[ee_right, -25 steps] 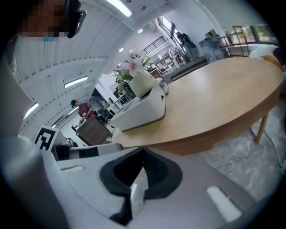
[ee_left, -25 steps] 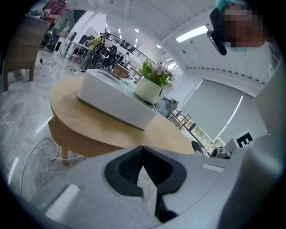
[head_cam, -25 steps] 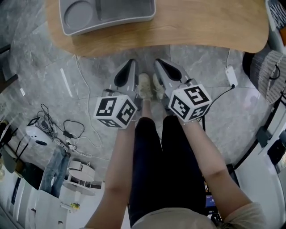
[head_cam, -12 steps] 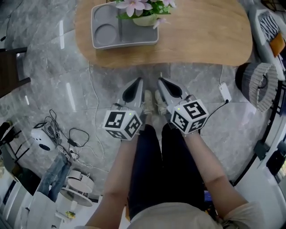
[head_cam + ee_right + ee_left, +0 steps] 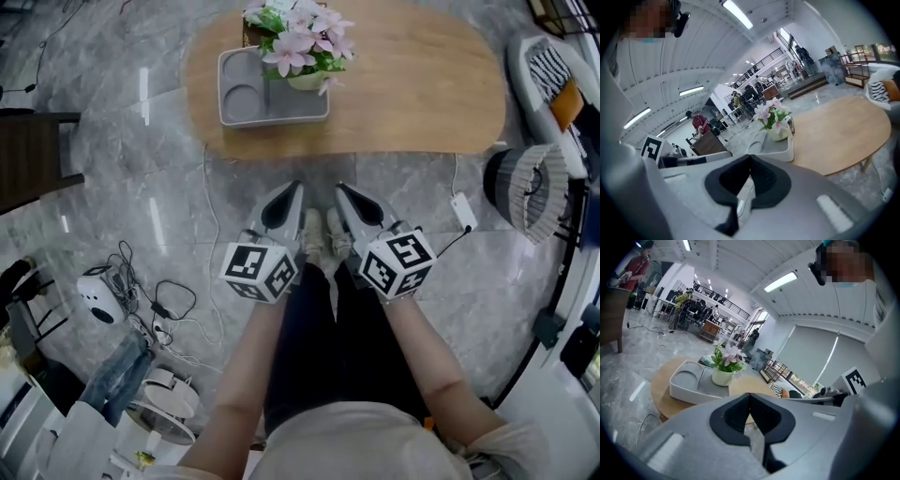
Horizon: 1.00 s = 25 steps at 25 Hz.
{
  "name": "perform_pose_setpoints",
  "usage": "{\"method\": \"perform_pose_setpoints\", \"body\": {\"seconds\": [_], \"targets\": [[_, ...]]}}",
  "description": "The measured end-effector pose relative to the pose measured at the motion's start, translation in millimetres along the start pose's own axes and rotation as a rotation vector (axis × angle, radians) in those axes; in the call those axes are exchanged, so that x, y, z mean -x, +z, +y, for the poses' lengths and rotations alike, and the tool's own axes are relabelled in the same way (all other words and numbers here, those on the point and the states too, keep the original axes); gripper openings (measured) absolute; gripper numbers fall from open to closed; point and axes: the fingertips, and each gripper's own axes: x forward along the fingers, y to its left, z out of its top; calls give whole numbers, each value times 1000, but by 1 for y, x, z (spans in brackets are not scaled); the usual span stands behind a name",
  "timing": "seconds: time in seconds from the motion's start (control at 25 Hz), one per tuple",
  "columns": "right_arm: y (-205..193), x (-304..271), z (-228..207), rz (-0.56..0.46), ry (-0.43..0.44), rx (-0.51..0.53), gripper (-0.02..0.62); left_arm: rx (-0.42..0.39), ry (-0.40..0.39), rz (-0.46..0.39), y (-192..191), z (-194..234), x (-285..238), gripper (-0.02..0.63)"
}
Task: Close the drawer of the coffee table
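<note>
An oval wooden coffee table [image 5: 412, 84] stands ahead of me on the grey marble floor. No drawer shows in any view. On its left part sits a grey tray [image 5: 244, 98] with a pot of pink flowers [image 5: 300, 42]. My left gripper [image 5: 293, 187] and right gripper [image 5: 341, 187] hang side by side over the floor, short of the table's near edge, above my shoes. Both are shut with nothing between the jaws. The left gripper view shows the shut left gripper [image 5: 749, 395] pointing at the tray. The right gripper view shows the shut right gripper [image 5: 750, 156] before the tabletop [image 5: 843, 131].
A dark wooden piece [image 5: 33, 159] stands at the left. Cables and a white device [image 5: 98, 291] lie on the floor at the lower left. A white power adapter [image 5: 464, 211] and its cord lie right of the grippers, near a round striped basket [image 5: 525, 187].
The view has drawn back from the table, so the whole top and the flowers now show. Both grippers stay shut and side by side.
</note>
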Motion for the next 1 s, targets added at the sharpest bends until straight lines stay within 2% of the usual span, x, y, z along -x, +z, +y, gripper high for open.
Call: {"method": "perform_pose_setpoints", "body": {"seconds": [0.16,0.32,0.4,0.64,1.0], "targets": [[23,12,22,-2,36,87,2,-40,-20,-7,22,-21,14,2],[46,23,35,-14,60,114,2,-12,7,-1,34,-33,24,2],[56,31,42,-10,61,146,2,-3,-14,-7,41,-46,32,2],[93,46,71,-25,92,232,2,-43,-59,-8,66,-65,53,3],[138,56,117,-98,122,285,2,-129,-55,-129,132,-79,81,2]]}}
